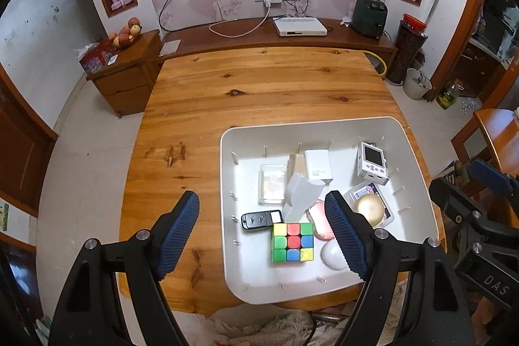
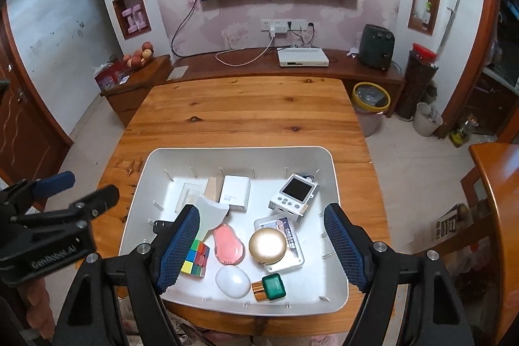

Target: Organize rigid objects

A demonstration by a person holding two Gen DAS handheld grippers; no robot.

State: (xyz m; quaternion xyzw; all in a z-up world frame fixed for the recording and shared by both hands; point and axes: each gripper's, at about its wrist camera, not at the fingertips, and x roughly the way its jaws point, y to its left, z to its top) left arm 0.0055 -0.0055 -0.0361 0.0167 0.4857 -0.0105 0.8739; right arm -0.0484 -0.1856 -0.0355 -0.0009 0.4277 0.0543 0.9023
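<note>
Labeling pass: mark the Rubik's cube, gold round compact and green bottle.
Rubik's cube (image 1: 293,242), left wrist view, centre red tile of top face.
Gold round compact (image 2: 268,244), right wrist view, middle of lid.
Green bottle (image 2: 274,282), right wrist view, green body.

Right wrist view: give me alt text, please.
An open right gripper hovers empty above a white plastic tray on a wooden table. The tray holds a multicoloured puzzle cube, round gold compact, green perfume bottle and white handheld console.
</note>
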